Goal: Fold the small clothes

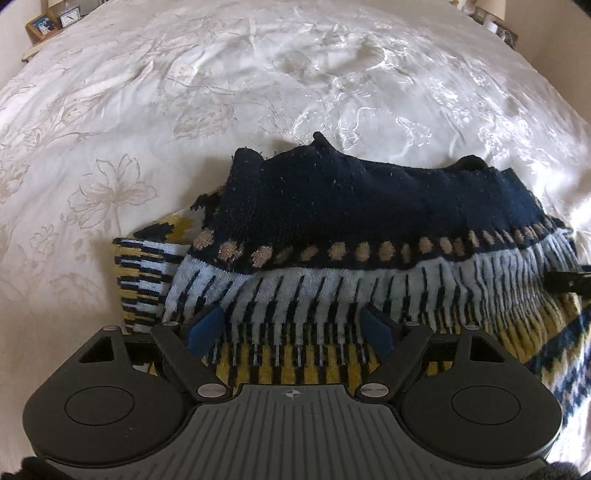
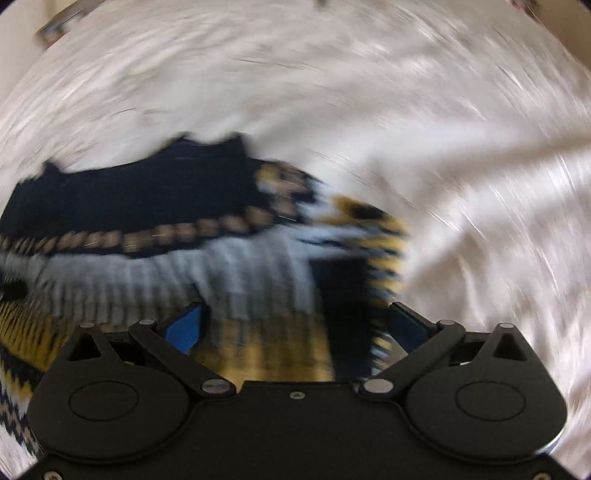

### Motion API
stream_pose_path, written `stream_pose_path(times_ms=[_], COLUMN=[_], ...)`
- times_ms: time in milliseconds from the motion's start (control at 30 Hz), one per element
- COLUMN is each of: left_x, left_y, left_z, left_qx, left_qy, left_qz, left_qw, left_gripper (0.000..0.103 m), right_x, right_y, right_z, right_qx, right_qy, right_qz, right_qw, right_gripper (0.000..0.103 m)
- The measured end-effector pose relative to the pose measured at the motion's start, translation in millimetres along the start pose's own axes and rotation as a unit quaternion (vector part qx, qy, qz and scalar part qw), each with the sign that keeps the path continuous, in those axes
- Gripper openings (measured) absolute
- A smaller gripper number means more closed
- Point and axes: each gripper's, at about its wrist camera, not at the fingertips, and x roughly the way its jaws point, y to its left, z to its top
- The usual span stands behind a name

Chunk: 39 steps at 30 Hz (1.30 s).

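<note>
A knitted sweater (image 1: 351,236) lies folded on a bed covered with a white bedspread (image 1: 155,122) that has a pale flower pattern. The sweater rests on the near part of the bed, close to the near edge, and the far half of the bedspread lies behind it. Its top layer is dark navy, with a row of tan dots along the lower border; under it there is a band of white with dark vertical stripes, and then a yellow and black band nearest to the camera. The left gripper (image 1: 295,328) hovers over the near edge of the sweater with its two blue pads (image 1: 205,328) wide apart, and it holds nothing. At the right edge of the left wrist view a small black part shows, and what it is cannot be told. The right wrist view is much blurred. In it the right gripper (image 2: 299,326) is also spread wide over the right end of the sweater (image 2: 147,206), with no cloth between its fingers. On the far left corner, beside the bed, a small framed picture (image 1: 42,24) and a clock (image 1: 70,16) stand.
</note>
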Motion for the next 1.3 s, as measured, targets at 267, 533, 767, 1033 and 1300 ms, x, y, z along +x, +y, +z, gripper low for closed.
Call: stream_pose_path(times_ms=[267,533,767,1033,1300], left_x=[-24.3,-23.9,19.8,-3.7,-59.0], left_y=[-14.4,-70.8,-54.9,-54.1,-56.8], left_z=[12.8,14.0,12.8,5.9,-36.5], left_qx=[0.0,0.106,0.076,0.065,0.035], left_qy=[-0.016,-0.02,0.029,0.001,-0.024], left_qz=[-0.007,-0.046,-0.047,-0.065,-0.076], left_qw=[0.9998,0.9931,0.9956,0.9958,0.9962], left_gripper=[0.085,0.086,0.096,0.097,0.097], right_x=[-23.0,-61.6,-81.4,-100.2,-104.0], right_y=[-18.5,13.0,15.6,2.2,-12.9], right_z=[-9.8,-36.1,-70.7,-104.8,-109.1], right_qx=[0.047,0.03,0.049,0.095,0.117], right_qy=[-0.017,-0.039,-0.024,-0.023,-0.042], right_qz=[0.027,0.052,0.047,0.041,0.089], right_qw=[0.998,0.997,0.997,0.994,0.988], right_gripper=[0.103,0.103,0.103,0.103,0.103])
